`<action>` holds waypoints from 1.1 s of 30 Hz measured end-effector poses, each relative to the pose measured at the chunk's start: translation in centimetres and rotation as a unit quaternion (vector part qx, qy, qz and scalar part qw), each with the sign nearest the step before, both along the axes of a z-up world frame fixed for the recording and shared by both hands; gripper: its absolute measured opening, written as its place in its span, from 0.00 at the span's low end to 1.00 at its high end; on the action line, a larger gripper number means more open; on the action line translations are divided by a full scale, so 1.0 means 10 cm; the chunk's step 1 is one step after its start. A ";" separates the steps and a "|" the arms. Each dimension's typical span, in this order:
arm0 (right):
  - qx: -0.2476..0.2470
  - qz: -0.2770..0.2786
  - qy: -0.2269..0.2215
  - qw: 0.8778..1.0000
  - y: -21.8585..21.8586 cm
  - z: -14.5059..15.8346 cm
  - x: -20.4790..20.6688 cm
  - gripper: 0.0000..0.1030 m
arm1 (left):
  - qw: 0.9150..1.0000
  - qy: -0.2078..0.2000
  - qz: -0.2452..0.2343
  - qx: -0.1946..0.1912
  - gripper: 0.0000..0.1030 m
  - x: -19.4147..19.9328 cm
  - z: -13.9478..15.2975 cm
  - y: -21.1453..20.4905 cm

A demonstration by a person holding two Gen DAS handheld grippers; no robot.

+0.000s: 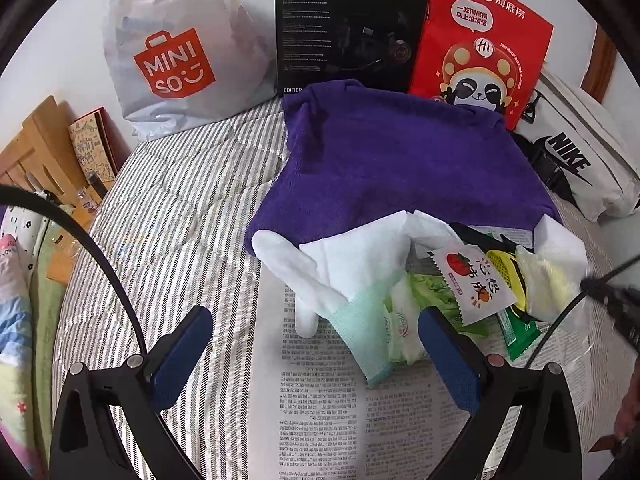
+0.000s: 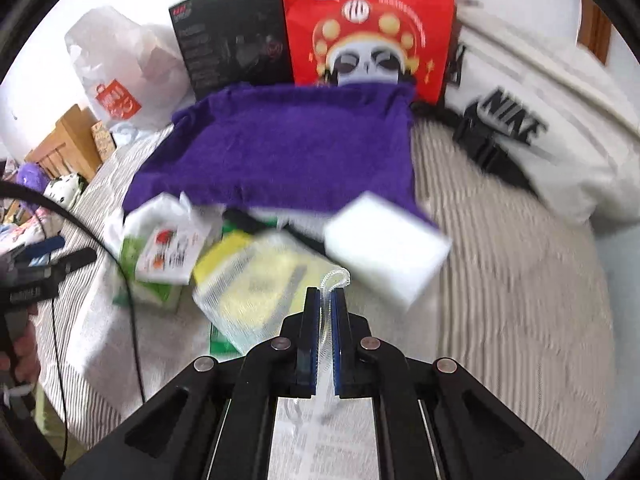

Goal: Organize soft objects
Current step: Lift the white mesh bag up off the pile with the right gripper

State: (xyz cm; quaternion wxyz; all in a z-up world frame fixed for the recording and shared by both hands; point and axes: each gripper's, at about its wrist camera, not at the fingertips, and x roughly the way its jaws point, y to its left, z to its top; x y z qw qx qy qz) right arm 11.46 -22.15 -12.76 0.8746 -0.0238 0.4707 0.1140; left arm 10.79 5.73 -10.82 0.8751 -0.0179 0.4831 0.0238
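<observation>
A purple towel [image 1: 400, 164] lies spread on the striped bed; it also shows in the right wrist view [image 2: 280, 152]. At its near edge is a pile: a white glove with a green cuff [image 1: 344, 276], a snack packet [image 1: 472, 280], a white sponge block [image 2: 384, 248] and a yellow sponge in a white mesh bag [image 2: 260, 284]. My left gripper [image 1: 316, 344] is open, its blue pads either side of the glove's cuff. My right gripper [image 2: 326, 296] is shut on the mesh bag's edge and holds it up. The right view is blurred.
A newspaper [image 1: 320, 400] lies under the pile. Against the wall stand a white Miniso bag [image 1: 176, 48], a black box [image 1: 348, 28] and a red paper bag [image 1: 480, 40]. A white Nike bag [image 1: 580, 160] lies at the right. A wooden headboard [image 1: 36, 152] is at the left.
</observation>
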 end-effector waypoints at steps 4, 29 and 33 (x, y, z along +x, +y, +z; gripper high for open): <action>0.006 -0.007 0.026 1.000 -0.09 -0.18 -0.09 0.14 | 1.000 0.004 0.001 0.004 1.00 0.01 -0.03 -0.01; -0.028 0.080 0.009 0.996 0.35 -0.22 0.04 0.56 | 1.000 0.012 -0.011 0.004 1.00 0.00 -0.07 0.01; -0.011 0.067 0.026 0.997 0.23 -0.23 0.00 0.29 | 1.000 0.013 -0.009 0.001 1.00 0.01 -0.08 0.02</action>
